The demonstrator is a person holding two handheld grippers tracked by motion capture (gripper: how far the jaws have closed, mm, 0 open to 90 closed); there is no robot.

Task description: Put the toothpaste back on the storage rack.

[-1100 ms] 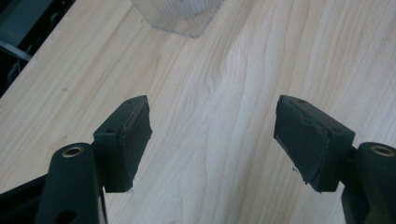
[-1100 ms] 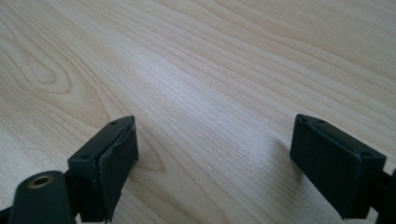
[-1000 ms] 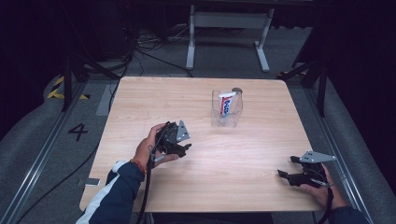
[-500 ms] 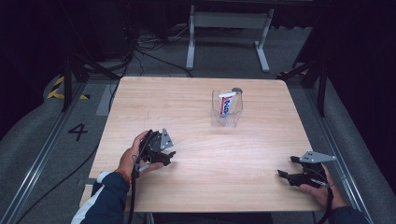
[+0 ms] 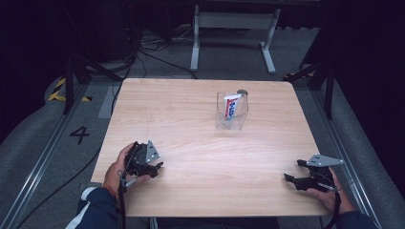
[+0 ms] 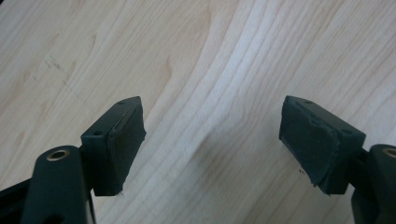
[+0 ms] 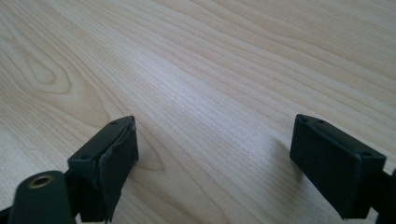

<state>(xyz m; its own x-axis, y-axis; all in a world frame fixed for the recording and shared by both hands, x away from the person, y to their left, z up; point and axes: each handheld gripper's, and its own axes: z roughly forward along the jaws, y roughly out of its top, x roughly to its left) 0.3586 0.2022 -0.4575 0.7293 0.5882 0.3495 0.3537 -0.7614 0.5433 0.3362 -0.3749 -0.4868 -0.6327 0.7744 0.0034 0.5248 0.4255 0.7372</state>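
Wooden table carries a clear cup far of centre, a tube upright inside (white, blue lettering). I read the left gripper at the near left edge, jaws wide apart, empty. Right gripper near right, likewise spread, holding nothing.

- The high view is evenly lit over the wooden table, while the floor and room around it fall off into near black.
- That view is soft and somewhat grainy; the label on the tube in the clear container cannot be read.
- Both gripper views are bright, wood grain sharp.
- The near jaws look slightly soft, perhaps out of focus.
- Faint shadows lie under the jaws.
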